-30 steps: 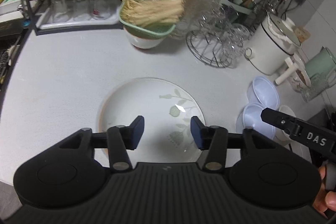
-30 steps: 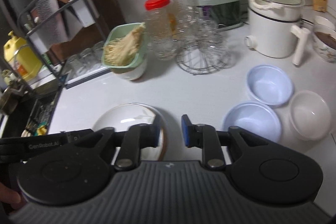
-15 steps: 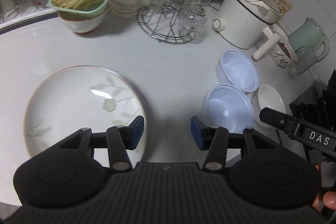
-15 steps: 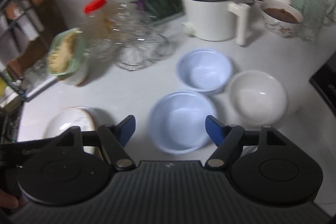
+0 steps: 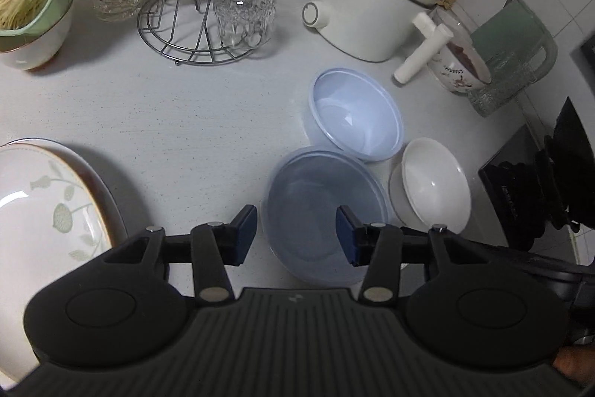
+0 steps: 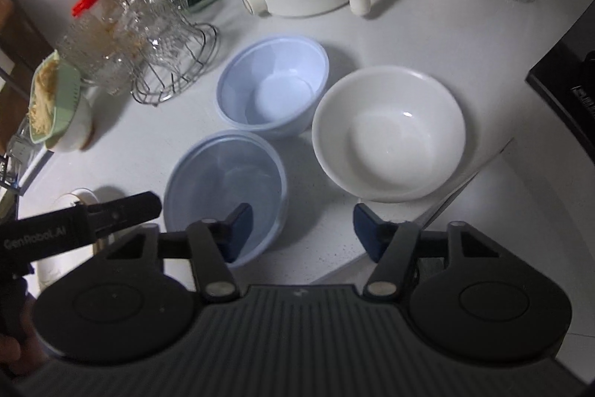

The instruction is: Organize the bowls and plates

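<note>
Both claws have swung rightward from the plate (image 5: 44, 207); left claw (image 5: 296, 235) and right claw (image 6: 302, 232) hang spread apart, empty, over the near blue bowl (image 5: 319, 207) (image 6: 223, 181).

plate (image 5: 44, 211): cut off at 9 o'clock by the frame edge and the gripper body
noodle bowl (image 5: 33, 6): cropped at 10 o'clock
jar (image 6: 96, 25): blurred

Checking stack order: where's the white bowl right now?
On the counter at the right end of the bowl cluster: the white bowl sits right of both blue bowls, ahead of the open right gripper, near the counter's edge.
</note>
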### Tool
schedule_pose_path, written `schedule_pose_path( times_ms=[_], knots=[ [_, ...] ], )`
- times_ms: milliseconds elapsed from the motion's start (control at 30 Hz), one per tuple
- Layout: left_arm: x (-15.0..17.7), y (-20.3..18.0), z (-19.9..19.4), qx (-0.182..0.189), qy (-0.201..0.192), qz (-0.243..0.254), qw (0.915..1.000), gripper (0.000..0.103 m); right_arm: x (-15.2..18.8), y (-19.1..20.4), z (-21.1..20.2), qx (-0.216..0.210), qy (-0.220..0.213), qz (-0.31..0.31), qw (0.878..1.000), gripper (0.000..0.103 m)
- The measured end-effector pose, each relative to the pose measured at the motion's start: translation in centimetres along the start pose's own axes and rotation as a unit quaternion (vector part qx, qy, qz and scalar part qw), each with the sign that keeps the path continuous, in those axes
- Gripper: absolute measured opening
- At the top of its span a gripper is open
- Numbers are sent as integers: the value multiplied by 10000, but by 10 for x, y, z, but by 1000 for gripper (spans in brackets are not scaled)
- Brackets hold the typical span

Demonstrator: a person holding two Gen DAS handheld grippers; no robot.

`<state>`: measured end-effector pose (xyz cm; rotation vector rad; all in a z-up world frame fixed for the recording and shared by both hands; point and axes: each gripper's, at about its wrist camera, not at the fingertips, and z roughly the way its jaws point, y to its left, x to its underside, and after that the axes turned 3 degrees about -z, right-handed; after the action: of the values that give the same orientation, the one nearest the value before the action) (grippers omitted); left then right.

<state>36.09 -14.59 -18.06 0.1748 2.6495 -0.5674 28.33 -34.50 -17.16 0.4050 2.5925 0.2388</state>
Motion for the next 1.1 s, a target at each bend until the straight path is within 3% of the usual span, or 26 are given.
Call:
schedule_pose_path(
  times_ms=[133,200,300,367,700,1100],
  knots=[
    [-1,4,15,-129,92,-43,9999,39,-5,-3,16,-143,199,52,9997,46],
    [-1,8,19,-157,96,-70,9998,26,-6,-2,25,-214,309,64,9993,40],
    [-2,12,25,-72,181,-220,9996,14,-7,2,37,-343,435,44,9985,33],
    [-2,14,28,-17,181,-328,9993,13,-9,6,42,-395,448,-36,9982,27],
    [-11,22,5,-160,-7,-404,9991,13,-23,23,40,-542,445,-326,9970,25],
    [-2,53,-13,-483,-130,-872,9949,13,-31,61,48,-910,541,-860,9907,25]
  ],
)
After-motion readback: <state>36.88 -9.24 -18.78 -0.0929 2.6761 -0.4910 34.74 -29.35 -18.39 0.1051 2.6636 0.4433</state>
